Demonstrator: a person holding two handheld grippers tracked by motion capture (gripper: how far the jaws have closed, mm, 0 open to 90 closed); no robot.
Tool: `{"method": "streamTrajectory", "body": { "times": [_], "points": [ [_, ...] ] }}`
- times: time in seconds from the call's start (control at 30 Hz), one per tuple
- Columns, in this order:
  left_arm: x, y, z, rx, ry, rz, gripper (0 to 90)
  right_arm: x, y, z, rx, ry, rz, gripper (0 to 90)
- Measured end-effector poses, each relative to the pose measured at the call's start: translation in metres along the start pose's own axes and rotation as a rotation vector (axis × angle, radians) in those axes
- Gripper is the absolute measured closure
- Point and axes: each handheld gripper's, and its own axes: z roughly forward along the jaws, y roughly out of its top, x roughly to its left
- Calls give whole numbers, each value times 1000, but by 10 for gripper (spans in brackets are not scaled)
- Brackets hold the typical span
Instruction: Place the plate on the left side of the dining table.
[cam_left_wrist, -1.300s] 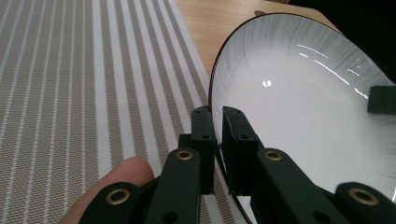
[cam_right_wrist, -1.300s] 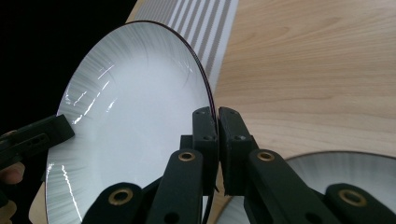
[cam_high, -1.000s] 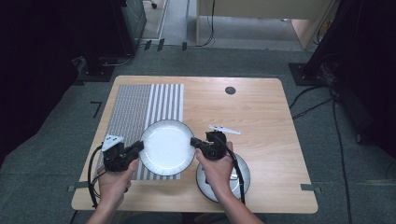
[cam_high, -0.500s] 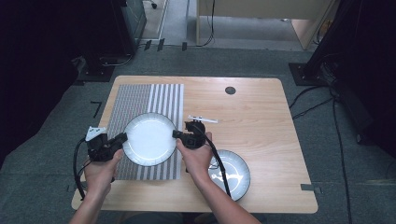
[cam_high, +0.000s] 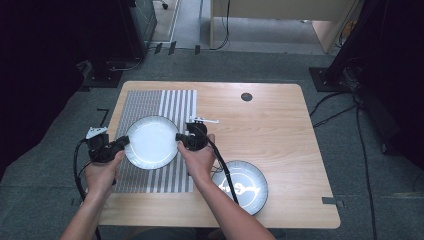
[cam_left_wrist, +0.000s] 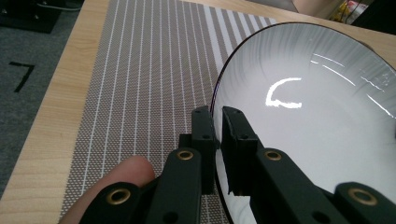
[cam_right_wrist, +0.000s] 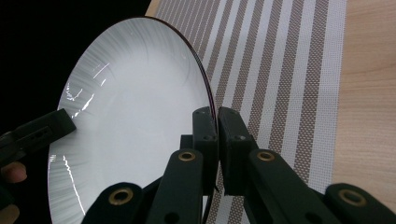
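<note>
Two grippers engaged on one white plate (cam_high: 151, 142), seen from the high view. Left gripper (cam_high: 111, 148) clamped on the plate's left rim, right gripper (cam_high: 184, 140) clamped on the opposite rim. Plate carried over the striped placemat (cam_high: 170, 102), near its middle. Opposed grips judged deliberate: weight shared, no tipping to either side. Second plate (cam_high: 240, 186), dark-patterned, resting on the wooden table (cam_high: 270, 120) near the front edge, partly crossed by the right forearm and cable. Apparently the stack or spot of origin, though not confirmed.

Left gripper view: jaws pressed together on the dark-edged rim of the white plate (cam_left_wrist: 317, 116), rim pinched between the two pads (cam_left_wrist: 203, 135). Placemat (cam_left_wrist: 140, 84) lying below and beyond. Whether the plate is lifted clear of the mat or grazing it: cannot tell. Thumb tip visible at bottom left, steadying the tool.

Right gripper view: jaws likewise closed on the far rim of the white plate (cam_right_wrist: 135, 121), thin edge nipped between the pads (cam_right_wrist: 205, 135). Left gripper (cam_right_wrist: 39, 130) noted across the dish at its other side. Broad stripes of the placemat (cam_right_wrist: 289, 70) beneath.

Judgement: set-down on the mat likely next; level lowering required, both sides released together to avoid a knock or skid.
</note>
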Motion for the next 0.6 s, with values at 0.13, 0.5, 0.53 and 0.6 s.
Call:
{"method": "streamTrajectory", "body": {
  "times": [0.13, 0.5, 0.53, 0.6],
  "points": [
    [4, 4, 8, 16, 3, -7, 848, 0, 3, 8, 3, -16, 10, 874],
    [12, 17, 20, 6, 22, -4, 850, 3, 14, 23, 0, -24, 38, 873],
    [13, 18, 23, 9, 24, -6, 848, 4, 16, 26, -2, -33, 31, 873],
    [14, 19, 25, 13, 23, -9, 847, 4, 18, 27, 0, -35, 33, 873]
  ]
}}
